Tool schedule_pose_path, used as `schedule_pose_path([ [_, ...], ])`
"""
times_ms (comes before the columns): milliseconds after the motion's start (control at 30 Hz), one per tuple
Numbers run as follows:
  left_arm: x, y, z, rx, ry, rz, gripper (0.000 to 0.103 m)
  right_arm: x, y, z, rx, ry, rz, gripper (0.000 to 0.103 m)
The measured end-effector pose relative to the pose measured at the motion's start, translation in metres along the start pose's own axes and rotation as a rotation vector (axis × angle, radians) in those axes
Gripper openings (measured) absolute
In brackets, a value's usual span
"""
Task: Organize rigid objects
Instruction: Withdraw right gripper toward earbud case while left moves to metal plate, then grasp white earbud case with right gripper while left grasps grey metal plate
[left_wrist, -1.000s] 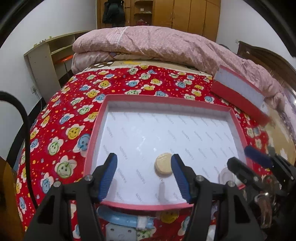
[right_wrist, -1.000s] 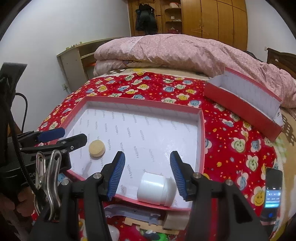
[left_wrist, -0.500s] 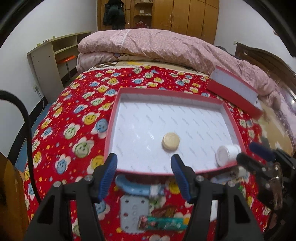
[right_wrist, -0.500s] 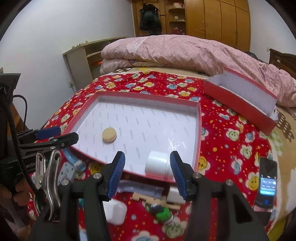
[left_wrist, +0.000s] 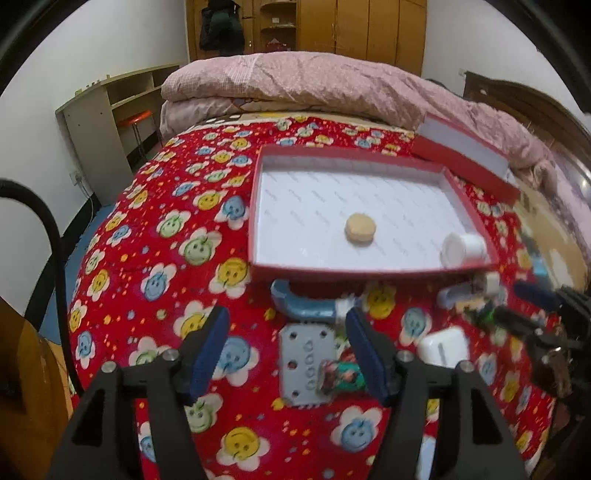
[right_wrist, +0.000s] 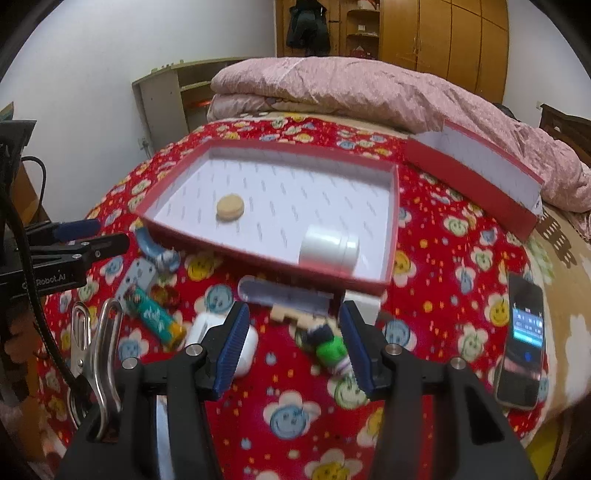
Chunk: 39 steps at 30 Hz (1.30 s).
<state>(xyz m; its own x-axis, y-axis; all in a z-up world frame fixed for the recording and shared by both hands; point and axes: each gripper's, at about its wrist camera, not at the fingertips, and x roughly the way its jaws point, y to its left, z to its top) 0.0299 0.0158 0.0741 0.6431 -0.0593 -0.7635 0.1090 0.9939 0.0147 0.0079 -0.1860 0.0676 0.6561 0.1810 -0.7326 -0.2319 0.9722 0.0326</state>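
Observation:
A red box (left_wrist: 466, 210) (right_wrist: 394, 206) with a white lining lies on the flowered bedspread. It holds a tan round disc (left_wrist: 360, 229) (right_wrist: 229, 207) and a white jar (left_wrist: 461, 249) (right_wrist: 328, 247) on its side. In front of the box lie a grey perforated plate (left_wrist: 301, 354), a blue curved piece (left_wrist: 303, 304), a teal tube (right_wrist: 157, 315), a white case (left_wrist: 443, 347) (right_wrist: 207, 325) and a green-capped item (right_wrist: 330, 350). My left gripper (left_wrist: 286, 354) is open and empty above the grey plate. My right gripper (right_wrist: 293, 345) is open and empty above the loose items.
The red box lid (right_wrist: 476, 173) leans at the back right. A phone (right_wrist: 522, 332) lies on the bed at the right. A folded pink quilt (left_wrist: 314, 85) lies behind. A shelf unit (left_wrist: 107, 122) stands by the left wall.
Both grippers have pulled back from the box toward the bed's front edge. The disc and jar stay in the box. The loose items in front have come into view.

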Motion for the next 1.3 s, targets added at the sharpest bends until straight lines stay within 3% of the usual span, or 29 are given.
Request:
schedule_pose_path([
  [367,0.002,0.009,-0.024,-0.004,0.024,-0.011,0.069,-0.001,0.014,-0.030,-0.024,0.046,0.004,0.052],
  [733,-0.003,0.017,-0.041,0.012,0.019,-0.001,0.069,0.022,0.039,-0.029,-0.026,0.084,0.086,0.052],
  [1000,0.000,0.029,-0.049,-0.004,0.020,0.008,0.069,0.038,0.050,-0.029,-0.066,0.089,0.051,0.052],
  [1300,0.006,0.010,-0.053,0.054,0.030,-0.033,0.069,0.048,0.041,-0.029,-0.021,0.084,0.039,0.050],
])
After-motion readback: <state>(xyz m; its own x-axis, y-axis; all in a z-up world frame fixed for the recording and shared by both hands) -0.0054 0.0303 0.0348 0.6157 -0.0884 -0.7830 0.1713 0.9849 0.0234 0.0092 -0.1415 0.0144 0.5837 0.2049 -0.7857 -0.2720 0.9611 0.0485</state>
